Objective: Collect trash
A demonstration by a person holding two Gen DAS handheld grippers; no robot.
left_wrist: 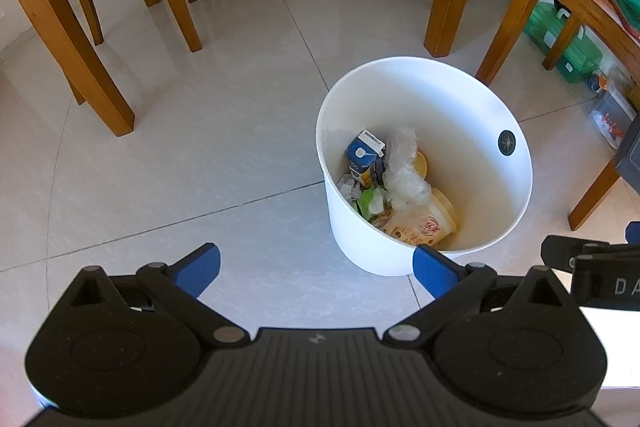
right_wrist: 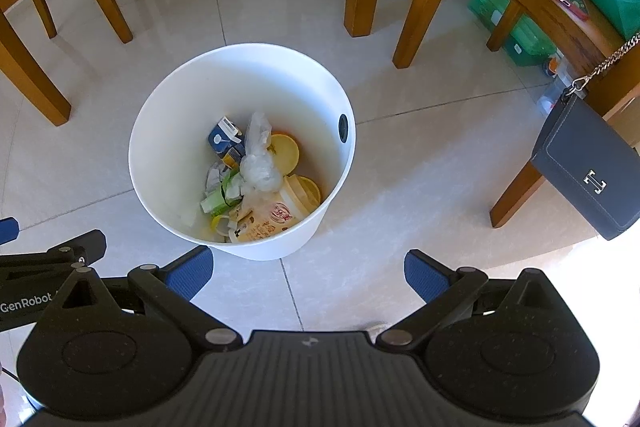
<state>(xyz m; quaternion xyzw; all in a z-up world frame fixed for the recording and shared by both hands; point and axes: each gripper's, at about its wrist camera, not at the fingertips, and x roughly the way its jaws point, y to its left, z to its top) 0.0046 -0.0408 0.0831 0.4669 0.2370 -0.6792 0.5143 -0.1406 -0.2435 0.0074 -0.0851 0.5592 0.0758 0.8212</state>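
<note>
Tiled floor [right_wrist: 320, 7], white round bin [right_wrist: 160, 163], crumpled trash [right_wrist: 256, 183] inside

White bin [right_wrist: 160, 187] — upright, trash [right_wrist: 256, 183] inside

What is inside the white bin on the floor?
The white bin holds a blue carton, a crumpled clear plastic bag, a printed paper cup, a yellow lid and green wrappers. Anything beneath this pile is covered.

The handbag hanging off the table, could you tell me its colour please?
Dark navy blue handbag, seen best in the right wrist view.
</note>
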